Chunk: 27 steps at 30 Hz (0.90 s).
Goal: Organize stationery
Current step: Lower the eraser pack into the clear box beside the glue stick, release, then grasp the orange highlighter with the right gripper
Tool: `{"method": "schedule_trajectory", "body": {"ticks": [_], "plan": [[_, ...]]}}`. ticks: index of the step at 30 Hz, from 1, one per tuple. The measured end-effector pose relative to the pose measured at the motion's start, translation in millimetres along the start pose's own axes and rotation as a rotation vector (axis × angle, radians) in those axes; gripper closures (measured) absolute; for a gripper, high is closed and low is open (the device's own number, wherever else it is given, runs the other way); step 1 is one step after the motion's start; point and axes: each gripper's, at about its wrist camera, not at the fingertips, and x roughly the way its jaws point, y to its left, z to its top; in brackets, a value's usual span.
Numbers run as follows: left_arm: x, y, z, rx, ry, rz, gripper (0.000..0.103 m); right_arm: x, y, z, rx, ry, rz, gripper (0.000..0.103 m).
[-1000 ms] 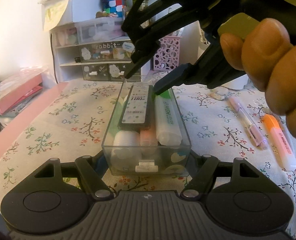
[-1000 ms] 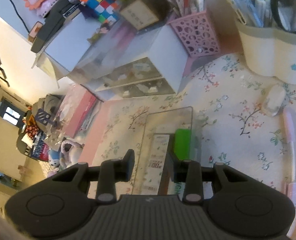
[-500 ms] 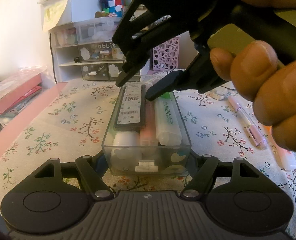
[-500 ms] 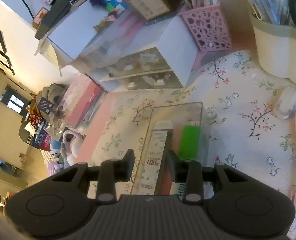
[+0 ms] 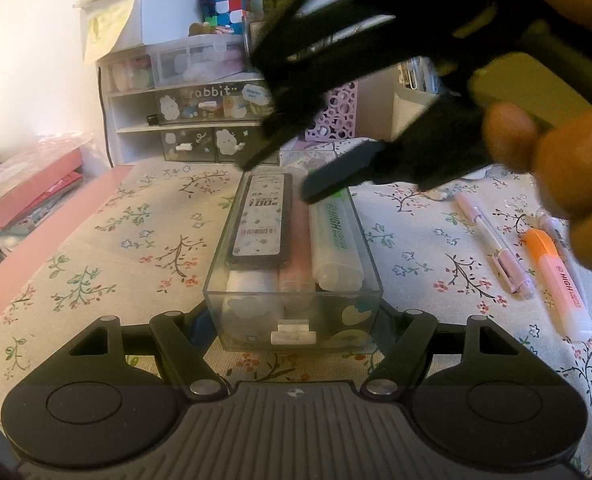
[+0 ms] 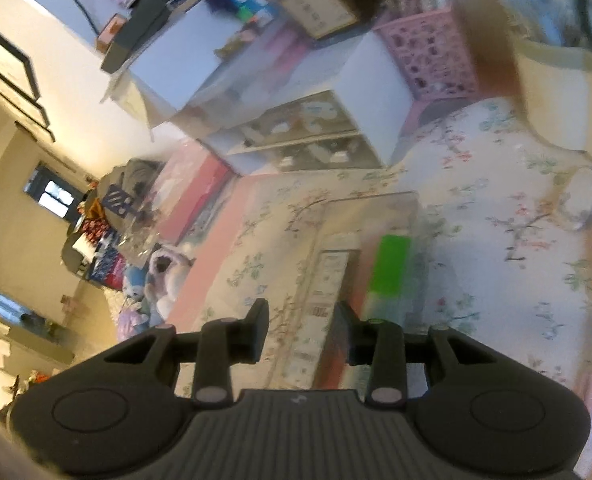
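My left gripper [image 5: 292, 326] is shut on the near end of a clear plastic box [image 5: 368, 280], one finger on each side. Inside lie a black lead-refill case [image 5: 261, 220], a green-capped highlighter [image 5: 336, 236] and a pinkish pen [image 5: 296, 232] between them. My right gripper [image 5: 280, 180], held by a hand [image 5: 556, 160], hovers over the box's far end. Its jaws are open and nothing is between them. In the right wrist view the gripper [image 6: 301, 318] looks down on the lead-refill case [image 6: 328, 276] and the green cap [image 6: 392, 264]; that view is blurred.
A pink pen [image 5: 492, 240] and an orange highlighter [image 5: 556, 280] lie on the floral tablecloth [image 5: 136, 240] to the right. At the back stand a white drawer unit [image 5: 200, 120], a pink perforated holder [image 5: 336, 112] and a cream pen holder [image 6: 556, 92]. Pink folders [image 5: 28, 192] lie left.
The right gripper has shifted a little over the box and rolled slightly, with its jaws still apart. The left gripper and the box have not moved.
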Motion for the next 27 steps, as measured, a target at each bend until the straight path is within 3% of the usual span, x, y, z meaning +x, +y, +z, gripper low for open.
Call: {"method": "schedule_trajectory", "body": {"ticks": [4,8,13,20,23,27], "plan": [[0,0,0,-0.001,-0.002,0.0,0.031,-35,-27,-5,0.075,-0.09,0.029,0.071],[0,1,0,0.0,0.0,-0.004,0.031,-82,-66,-5,0.138,-0.22,-0.094,0.071],[-1,-2,0,-0.005,0.003,0.001,0.031,-119,-105,-19,0.189,-0.283,-0.266,0.071],[-3,-10,-1,0.006,0.007,-0.014,0.031,-149,-130,-46,0.22,-0.3,-0.427,0.071],[-7,-14,-4,0.011,-0.002,-0.018,0.031,-143,-128,-55,0.194,-0.247,-0.474,0.073],[-8,-21,-5,0.022,-0.004,-0.032,0.031,-134,-99,-65,0.061,-0.199,-0.451,0.075]]}}
